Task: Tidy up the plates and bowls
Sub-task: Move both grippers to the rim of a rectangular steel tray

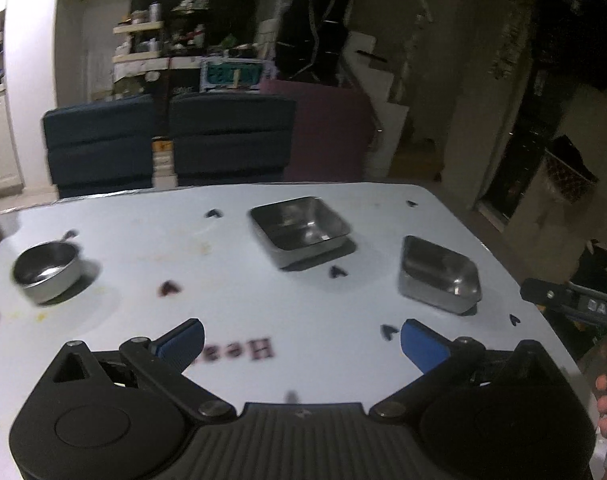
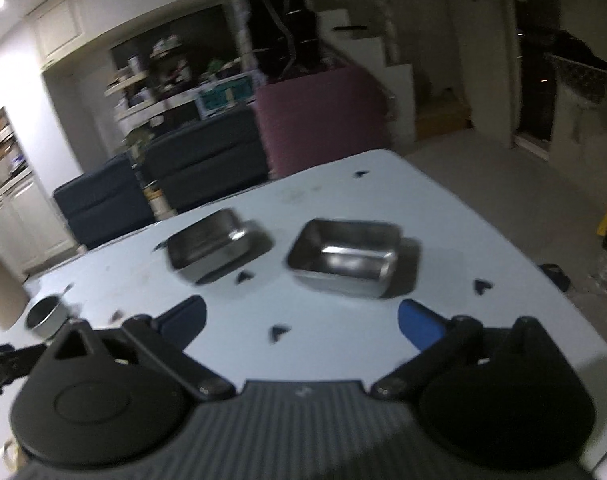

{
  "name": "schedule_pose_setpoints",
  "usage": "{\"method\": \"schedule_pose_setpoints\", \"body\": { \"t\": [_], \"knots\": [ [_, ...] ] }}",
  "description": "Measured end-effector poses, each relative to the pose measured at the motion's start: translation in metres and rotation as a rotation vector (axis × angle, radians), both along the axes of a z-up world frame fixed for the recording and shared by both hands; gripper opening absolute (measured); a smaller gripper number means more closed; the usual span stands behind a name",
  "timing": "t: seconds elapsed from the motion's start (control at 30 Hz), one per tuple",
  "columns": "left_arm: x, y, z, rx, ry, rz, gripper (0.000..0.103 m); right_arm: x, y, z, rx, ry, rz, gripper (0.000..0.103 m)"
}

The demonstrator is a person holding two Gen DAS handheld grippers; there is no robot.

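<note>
Three steel dishes stand on a white table (image 1: 223, 300). A round bowl (image 1: 47, 270) is at the left, a large square dish (image 1: 299, 226) in the middle, and a smaller square dish (image 1: 439, 276) at the right. My left gripper (image 1: 301, 338) is open and empty above the near table edge. In the right wrist view the same small square dish (image 2: 343, 256), large square dish (image 2: 207, 246) and round bowl (image 2: 47, 316) show. My right gripper (image 2: 301, 320) is open and empty, just short of the small square dish.
Dark heart stickers (image 1: 171, 288) dot the table. Dark blue cushioned seats (image 1: 167, 144) and a maroon box (image 1: 327, 132) stand beyond the far edge. The right gripper's body (image 1: 571, 304) shows at the right edge of the left wrist view. Bare floor (image 2: 503, 184) lies right of the table.
</note>
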State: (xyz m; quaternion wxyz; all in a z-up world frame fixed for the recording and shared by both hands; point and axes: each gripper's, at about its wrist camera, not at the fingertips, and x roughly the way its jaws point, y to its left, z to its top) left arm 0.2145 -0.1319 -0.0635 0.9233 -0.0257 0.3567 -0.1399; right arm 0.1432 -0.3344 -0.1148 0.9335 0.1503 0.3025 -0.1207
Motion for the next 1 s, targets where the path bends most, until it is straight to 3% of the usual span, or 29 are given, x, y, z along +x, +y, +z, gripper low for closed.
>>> {"method": "schedule_pose_setpoints", "body": {
  "t": [0.1,0.27,0.4,0.6,0.7,0.87,0.93,1.0],
  "knots": [
    [0.012,-0.021,-0.005,0.001,-0.025,-0.021,0.103,0.011,-0.025,-0.011,0.002,0.011,-0.049,0.103],
    [0.043,-0.054,-0.014,-0.063,-0.058,-0.036,0.101,0.031,-0.065,-0.036,0.033,0.034,-0.139,0.103],
    [0.072,-0.088,-0.027,-0.026,-0.063,-0.117,0.091,0.046,-0.090,-0.057,0.090,0.069,-0.200,0.103],
    [0.118,-0.128,-0.052,-0.008,-0.032,-0.180,0.072,0.064,-0.115,-0.077,0.260,0.027,-0.215,0.083],
    [0.143,-0.144,-0.065,-0.015,0.007,-0.181,0.061,0.077,-0.121,-0.084,0.341,-0.010,-0.164,0.075],
    [0.173,-0.160,-0.084,-0.044,0.075,-0.190,0.050,0.097,-0.123,-0.086,0.287,0.042,-0.094,0.056],
    [0.181,-0.166,-0.092,-0.053,0.108,-0.199,0.040,0.100,-0.123,-0.087,0.273,0.045,-0.072,0.051],
    [0.185,-0.171,-0.100,-0.052,0.134,-0.206,0.021,0.103,-0.127,-0.089,0.270,0.052,-0.058,0.043]
  ]
}}
